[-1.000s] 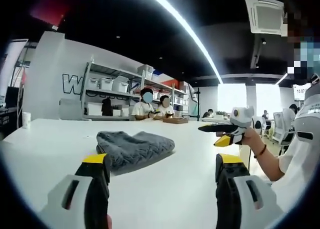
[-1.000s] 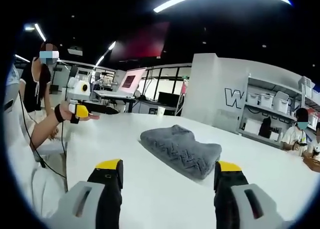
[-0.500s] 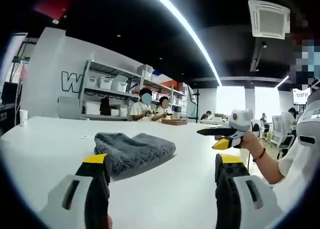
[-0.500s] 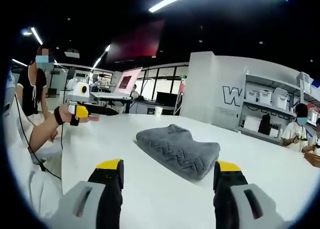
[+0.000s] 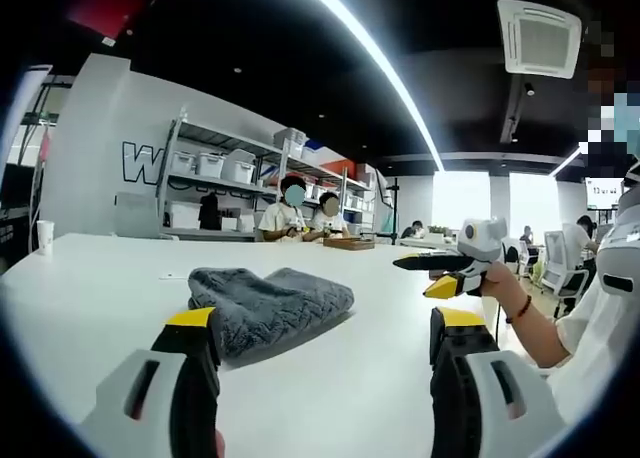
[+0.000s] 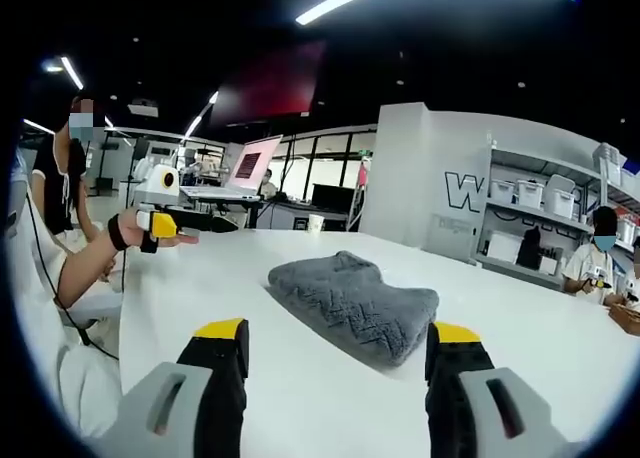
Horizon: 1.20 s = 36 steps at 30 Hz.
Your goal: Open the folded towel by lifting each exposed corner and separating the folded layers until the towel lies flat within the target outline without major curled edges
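- both tongs stand apart with nothing between the jaws: the left tongs (image 5: 320,328) rise from the bottom of the left gripper view, the right tongs (image 6: 335,338) from the bottom of the right gripper view, each jaw black with a yellow tip, above the table and clear of the towel.
- white table (image 5: 90,278) spreads wide under both views, its top bare around the towel.
- shelving (image 5: 215,183) with white bins stands against the far wall with large dark letters; two seated people are in front of it.
- grey towel (image 5: 268,300) lies folded in a soft heap on the table, ahead of the left tongs and nearer their left jaw; in the right gripper view the towel (image 6: 352,306) lies ahead, between the two jaws' lines.
- in the left gripper view the right tongs (image 5: 432,274) enter from the right, held in a hand (image 5: 492,278), well apart from the towel.
- in the right gripper view the left tongs (image 6: 200,221) enter from the left, held above the table edge.
- small white cup (image 5: 43,236) stands at the table's far left.
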{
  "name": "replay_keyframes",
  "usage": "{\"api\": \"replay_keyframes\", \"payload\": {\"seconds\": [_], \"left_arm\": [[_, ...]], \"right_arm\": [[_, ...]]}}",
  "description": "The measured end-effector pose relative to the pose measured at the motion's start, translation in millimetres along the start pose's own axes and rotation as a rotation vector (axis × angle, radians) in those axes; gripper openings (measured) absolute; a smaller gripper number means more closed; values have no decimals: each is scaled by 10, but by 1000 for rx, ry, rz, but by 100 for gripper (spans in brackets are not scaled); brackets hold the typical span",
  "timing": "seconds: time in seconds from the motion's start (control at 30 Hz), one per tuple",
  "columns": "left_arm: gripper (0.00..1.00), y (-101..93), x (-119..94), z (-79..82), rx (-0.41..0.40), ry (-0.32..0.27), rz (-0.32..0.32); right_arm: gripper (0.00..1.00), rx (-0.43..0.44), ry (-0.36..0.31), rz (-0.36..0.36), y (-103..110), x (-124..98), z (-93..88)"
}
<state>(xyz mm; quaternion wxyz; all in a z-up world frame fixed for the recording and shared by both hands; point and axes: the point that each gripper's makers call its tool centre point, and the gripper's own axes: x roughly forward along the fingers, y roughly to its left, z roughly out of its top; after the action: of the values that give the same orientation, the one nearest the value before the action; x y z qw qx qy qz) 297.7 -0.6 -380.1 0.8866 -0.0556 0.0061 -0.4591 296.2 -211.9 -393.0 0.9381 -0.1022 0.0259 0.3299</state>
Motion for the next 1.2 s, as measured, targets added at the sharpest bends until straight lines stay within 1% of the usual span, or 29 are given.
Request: {"api": "replay_keyframes", "payload": {"seconds": [0.07, 0.13, 0.3, 0.43, 0.6, 0.73, 0.8, 0.9, 1.2], "left_arm": [[85, 9, 20, 2, 5, 6, 1], [85, 10, 38, 15, 8, 8, 1], [84, 12, 79, 32, 3, 1, -6], [85, -14, 131, 13, 14, 11, -17], [85, -3, 168, 16, 4, 5, -18], [84, 11, 185, -4, 8, 14, -12], [84, 7, 195, 6, 2, 9, -19], [84, 31, 214, 13, 3, 13, -16], [83, 11, 278, 75, 18, 15, -28]], "right_arm": [[70, 23, -21, 11, 2, 5, 50], [69, 26, -31, 11, -4, 14, 76], [69, 15, -19, 5, -24, 62, 74], [68, 21, -11, 5, -45, 101, 64], [68, 26, -17, 0, -98, 129, 91], [67, 29, -8, -1, -129, 152, 70], [66, 51, -15, 7, -133, 157, 64], [66, 59, -13, -2, -146, 162, 52], [65, 53, -11, -6, -184, 186, 80]]}}
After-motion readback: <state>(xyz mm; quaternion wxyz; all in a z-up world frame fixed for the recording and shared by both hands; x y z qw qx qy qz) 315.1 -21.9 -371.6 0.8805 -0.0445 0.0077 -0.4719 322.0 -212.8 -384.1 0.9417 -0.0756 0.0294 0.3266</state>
